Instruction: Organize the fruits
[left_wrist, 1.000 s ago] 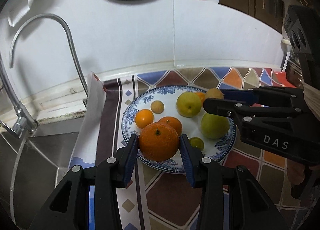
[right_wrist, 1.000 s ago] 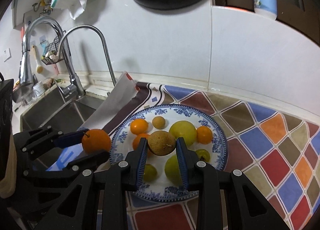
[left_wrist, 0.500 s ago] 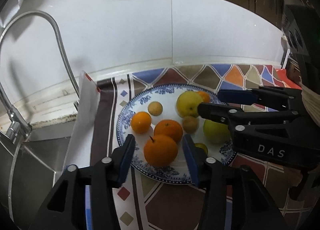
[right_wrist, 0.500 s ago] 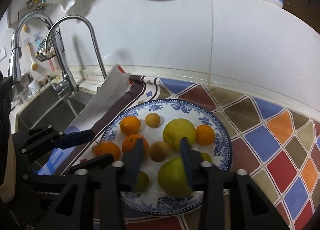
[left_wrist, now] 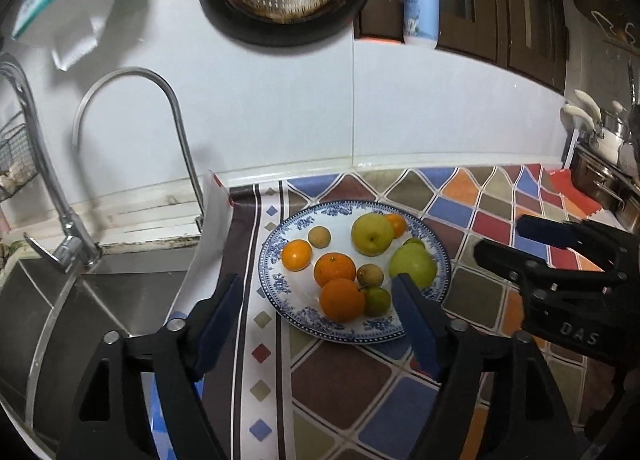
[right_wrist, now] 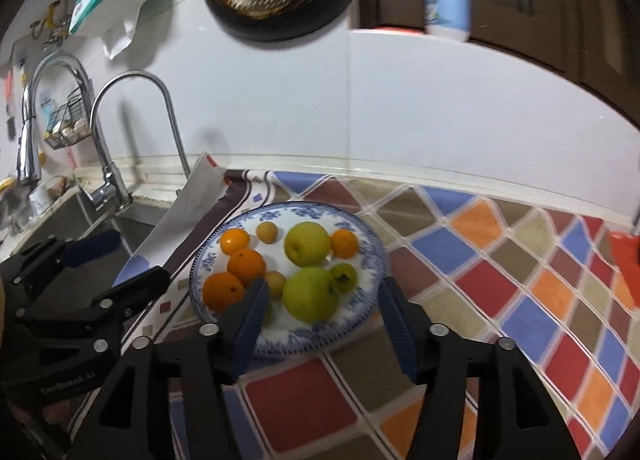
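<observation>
L tongs (left_wrist: 318, 302) & R tongs (right_wrist: 320, 302) both opening, gripping nothing; fruit, approx nine pcs, on blue-white plate (left_wrist: 298, 316); plate on table (left_wrist: 340, 400).

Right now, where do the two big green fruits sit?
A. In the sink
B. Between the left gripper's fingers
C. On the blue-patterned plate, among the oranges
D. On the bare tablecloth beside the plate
C: both green fruits, one at the back and one nearer the camera, rest on the blue-patterned plate among the oranges, with nothing clamped in either gripper.
</observation>
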Demonstrator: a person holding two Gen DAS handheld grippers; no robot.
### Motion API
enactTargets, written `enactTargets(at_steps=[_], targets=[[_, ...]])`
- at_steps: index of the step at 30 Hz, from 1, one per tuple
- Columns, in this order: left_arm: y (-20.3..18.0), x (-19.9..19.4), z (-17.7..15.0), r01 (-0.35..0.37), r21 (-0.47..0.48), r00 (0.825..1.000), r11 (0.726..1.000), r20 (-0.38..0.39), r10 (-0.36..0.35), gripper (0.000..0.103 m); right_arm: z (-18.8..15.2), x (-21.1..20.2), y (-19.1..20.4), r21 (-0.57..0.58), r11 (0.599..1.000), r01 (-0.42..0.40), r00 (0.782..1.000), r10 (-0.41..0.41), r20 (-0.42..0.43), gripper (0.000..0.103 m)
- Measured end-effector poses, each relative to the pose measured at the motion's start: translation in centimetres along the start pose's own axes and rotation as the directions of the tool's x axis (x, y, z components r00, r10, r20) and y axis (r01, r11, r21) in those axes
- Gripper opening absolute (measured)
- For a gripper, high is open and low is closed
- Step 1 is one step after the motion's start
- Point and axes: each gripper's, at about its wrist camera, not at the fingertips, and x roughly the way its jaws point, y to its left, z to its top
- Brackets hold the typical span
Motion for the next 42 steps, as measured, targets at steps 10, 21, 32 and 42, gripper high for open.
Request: enactTargets(at_steps=[10,21,32,42], targets=[[-2.0,-5.4,-0.5,-0.041,-0.036,0.996,0.999,0.074,0.044,0.092,-1.6,-7.4,-0.7,0.022,0.997,0.075,0.993,-0.077,0.092,0.078],[-5.7,-11.7,-2.5,-0.096,-0.055,0.988,0.994,0.119,0.102,0.098,-4.6,-13.6,-2.2,0.031,0.997,0.076,0.987,-0.079,0.141,0.084],[-9.7,-17.0,-4.7,-0.12,-0.041,0.981,0.992,0.148,0.125,0.103,-8.3,-19.1,-3.9,0.025,0.996,0.084,0.985,-0.086,0.152,0.084],[-11.9,-20.9,-6.6,-0.121,-0.035,0.978,0.992,0.167,0.125,0.103,-10.8,-23.7,-4.8,0.037,0.996,0.085,0.982,-0.09,0.165,0.084]])
